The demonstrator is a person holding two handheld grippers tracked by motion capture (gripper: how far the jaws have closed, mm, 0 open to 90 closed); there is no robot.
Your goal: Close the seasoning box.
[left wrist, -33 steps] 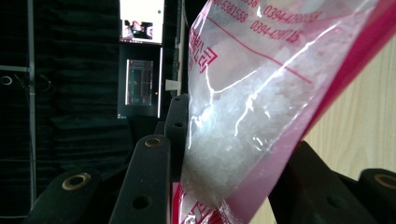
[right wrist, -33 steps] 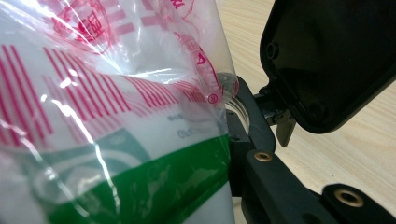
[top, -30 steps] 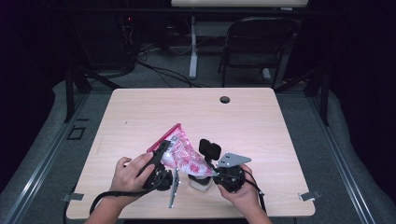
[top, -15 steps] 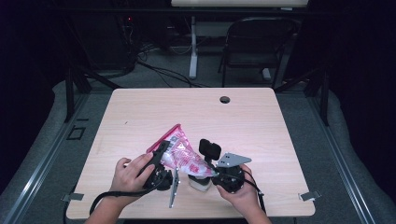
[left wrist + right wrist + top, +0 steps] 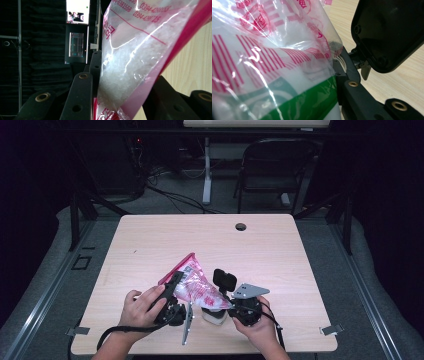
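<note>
It looked like a lab: a bare wooden table [image 5: 150, 245] ringed by dark curtains, floor cables [image 5: 170, 195], a folding chair [image 5: 272, 170] at the far side

Bag print: red digits on the plastic bag [image 5: 140, 50] cut off at the top edge, above the left gripper [image 5: 120, 100].
Right gripper [image 5: 337, 82] left jaw: hidden behind bag.
</note>
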